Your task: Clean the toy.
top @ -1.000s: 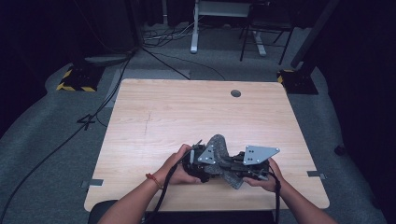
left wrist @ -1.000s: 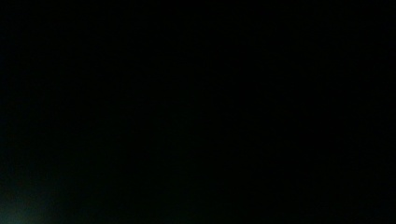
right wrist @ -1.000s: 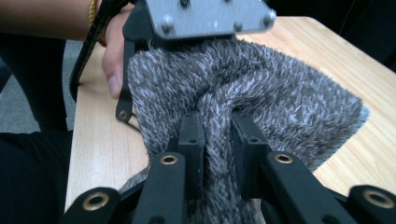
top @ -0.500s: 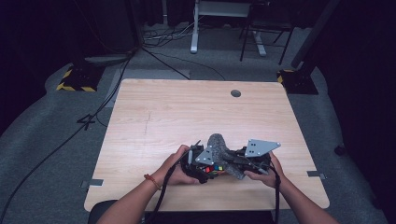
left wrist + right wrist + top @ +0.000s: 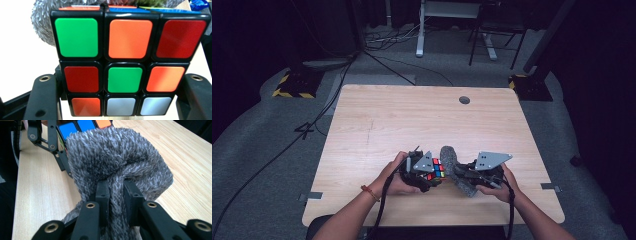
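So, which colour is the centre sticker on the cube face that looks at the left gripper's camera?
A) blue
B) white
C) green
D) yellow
C: in the left gripper view the puzzle cube shows a green sticker in the middle, with orange above, white below, red and orange at the sides.

- High view: the wooden table (image 5: 412,120) is evenly lit from above; the surroundings fall into near black, and detail is soft.
- Left gripper view: background at left blown out white; glare streaks the cube (image 5: 128,62) stickers.
- Right gripper view: bright, fuzzy cloth (image 5: 117,162) sharp, upper corners soft.
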Available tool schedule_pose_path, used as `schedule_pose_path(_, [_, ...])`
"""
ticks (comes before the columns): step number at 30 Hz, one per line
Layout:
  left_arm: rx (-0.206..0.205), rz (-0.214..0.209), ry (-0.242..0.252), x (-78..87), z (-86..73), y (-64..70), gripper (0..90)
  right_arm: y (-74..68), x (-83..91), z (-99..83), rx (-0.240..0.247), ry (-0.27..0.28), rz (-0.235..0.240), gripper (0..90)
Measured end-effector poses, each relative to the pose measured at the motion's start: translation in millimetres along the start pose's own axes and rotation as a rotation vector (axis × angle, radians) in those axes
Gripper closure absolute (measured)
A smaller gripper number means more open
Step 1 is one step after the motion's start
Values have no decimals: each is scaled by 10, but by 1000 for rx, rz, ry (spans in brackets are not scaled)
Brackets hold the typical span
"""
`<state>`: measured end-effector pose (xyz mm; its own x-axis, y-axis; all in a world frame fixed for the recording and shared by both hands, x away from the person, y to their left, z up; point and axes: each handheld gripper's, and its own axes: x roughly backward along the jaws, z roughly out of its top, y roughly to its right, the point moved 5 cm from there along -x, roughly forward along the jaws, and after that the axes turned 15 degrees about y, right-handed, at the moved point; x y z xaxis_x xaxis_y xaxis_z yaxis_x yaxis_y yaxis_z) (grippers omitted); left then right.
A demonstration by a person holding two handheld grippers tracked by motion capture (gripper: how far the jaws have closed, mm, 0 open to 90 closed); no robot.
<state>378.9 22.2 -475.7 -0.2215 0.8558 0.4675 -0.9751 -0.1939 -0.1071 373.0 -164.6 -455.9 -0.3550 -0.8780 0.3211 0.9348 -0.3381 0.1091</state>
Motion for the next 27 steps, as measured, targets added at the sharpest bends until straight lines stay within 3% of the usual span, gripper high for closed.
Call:
schedule_pose_path(3, [15,-1,16,16,5,-9,336,20,-18,-33,-7,-12,-2,762])
schedule_pose_path(7, [5,18,3,10,3,0,336,16,-7,-56,-9,-12,-7,762])
schedule_pose_path(14, [-6,-15,-31,-157,2,47,336,-150,71,160,11,83,58,763])
schedule_pose_path(17, [-33,-38,-52,-267,10,114,336,-242,54,219,37,88,76,762])
schedule_pose_path(19, [-34,-48,-53,-290,12,151,336,-280,25,241,69,75,68,761])
schedule_pose_path(21, [-25,-53,-38,-273,17,149,336,-260,24,251,65,77,50,761])
schedule_pose_path(27, [-21,-42,-26,-208,23,130,336,-57,66,134,14,52,-24,762])
